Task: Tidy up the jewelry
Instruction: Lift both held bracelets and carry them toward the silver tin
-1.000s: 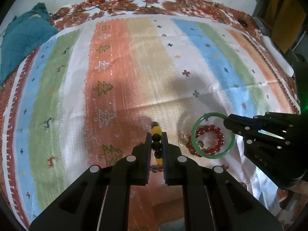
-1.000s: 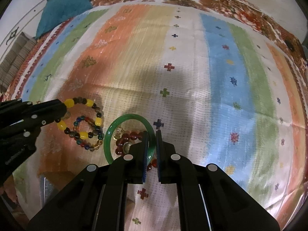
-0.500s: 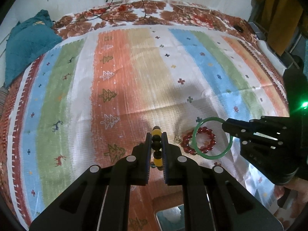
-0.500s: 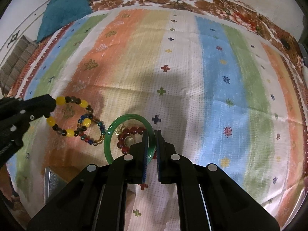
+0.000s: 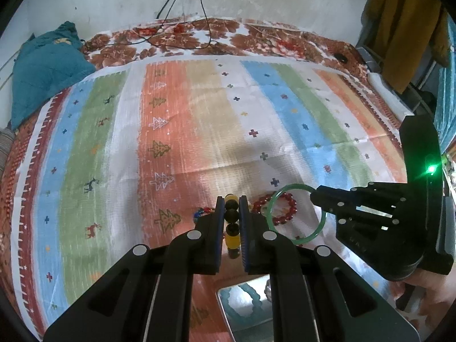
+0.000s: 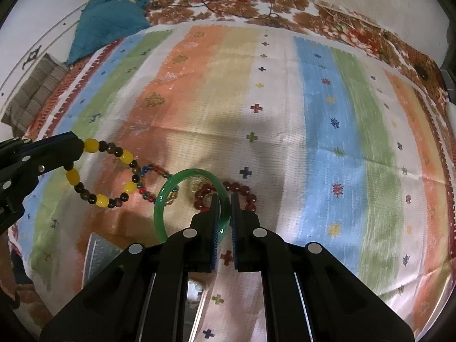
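My left gripper [image 5: 231, 203] is shut on a yellow and dark bead bracelet [image 5: 231, 213], held above the striped cloth; the bracelet hangs as a loop in the right wrist view [image 6: 99, 172]. My right gripper [image 6: 225, 199] is shut on a green bangle [image 6: 171, 191], also lifted; the bangle shows in the left wrist view [image 5: 287, 191]. A red bead bracelet [image 5: 282, 209] lies on the cloth below the bangle, and shows in the right wrist view [image 6: 242, 192]. A multicoloured bead bracelet [image 6: 148, 182] lies beside it.
A shiny metal tin [image 5: 245, 305] sits near the front edge, below both grippers; its corner shows in the right wrist view [image 6: 99, 256]. A teal cloth bundle [image 5: 45, 68] lies at the far left. Cables [image 5: 182, 37] run across the far edge.
Both grippers have risen and drawn back with their bracelets. The cloth looks farther away and the metal tin has come into view beneath them.
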Demonstrator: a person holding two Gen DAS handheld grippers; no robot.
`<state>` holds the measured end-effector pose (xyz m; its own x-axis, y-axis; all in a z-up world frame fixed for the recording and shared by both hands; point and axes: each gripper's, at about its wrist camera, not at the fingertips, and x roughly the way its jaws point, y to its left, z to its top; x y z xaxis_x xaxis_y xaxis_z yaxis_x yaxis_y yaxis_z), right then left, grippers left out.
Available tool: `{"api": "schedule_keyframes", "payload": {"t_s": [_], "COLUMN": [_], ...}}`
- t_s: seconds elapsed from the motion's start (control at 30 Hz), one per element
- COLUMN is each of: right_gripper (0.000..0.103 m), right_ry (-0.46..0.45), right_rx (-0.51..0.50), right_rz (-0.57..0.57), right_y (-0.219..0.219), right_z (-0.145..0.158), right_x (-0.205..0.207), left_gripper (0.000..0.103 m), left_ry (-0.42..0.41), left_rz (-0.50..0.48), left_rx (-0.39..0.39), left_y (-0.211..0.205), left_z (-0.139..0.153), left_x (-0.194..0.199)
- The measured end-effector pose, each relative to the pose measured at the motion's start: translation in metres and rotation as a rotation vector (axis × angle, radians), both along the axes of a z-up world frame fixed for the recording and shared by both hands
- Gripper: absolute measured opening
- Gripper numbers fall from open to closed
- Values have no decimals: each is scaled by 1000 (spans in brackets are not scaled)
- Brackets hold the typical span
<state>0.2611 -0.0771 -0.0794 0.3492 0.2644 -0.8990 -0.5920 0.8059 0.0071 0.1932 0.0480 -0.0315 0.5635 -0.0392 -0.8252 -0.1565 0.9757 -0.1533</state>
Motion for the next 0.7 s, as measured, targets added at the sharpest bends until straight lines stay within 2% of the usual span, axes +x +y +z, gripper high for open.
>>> {"api": "schedule_keyframes", "payload": {"t_s": [0.7], "right_gripper": [9], "right_ry": [-17], "right_rx": [32], "right_rz": [8], "right_y": [-13], "right_z": [16], "right_x": [-35], "left_gripper": [9], "left_ry": [-64], "left_rz": [-28], "left_rx": [-5], "left_y": [-22], "left_z": [21], "left_x": [-40]}}
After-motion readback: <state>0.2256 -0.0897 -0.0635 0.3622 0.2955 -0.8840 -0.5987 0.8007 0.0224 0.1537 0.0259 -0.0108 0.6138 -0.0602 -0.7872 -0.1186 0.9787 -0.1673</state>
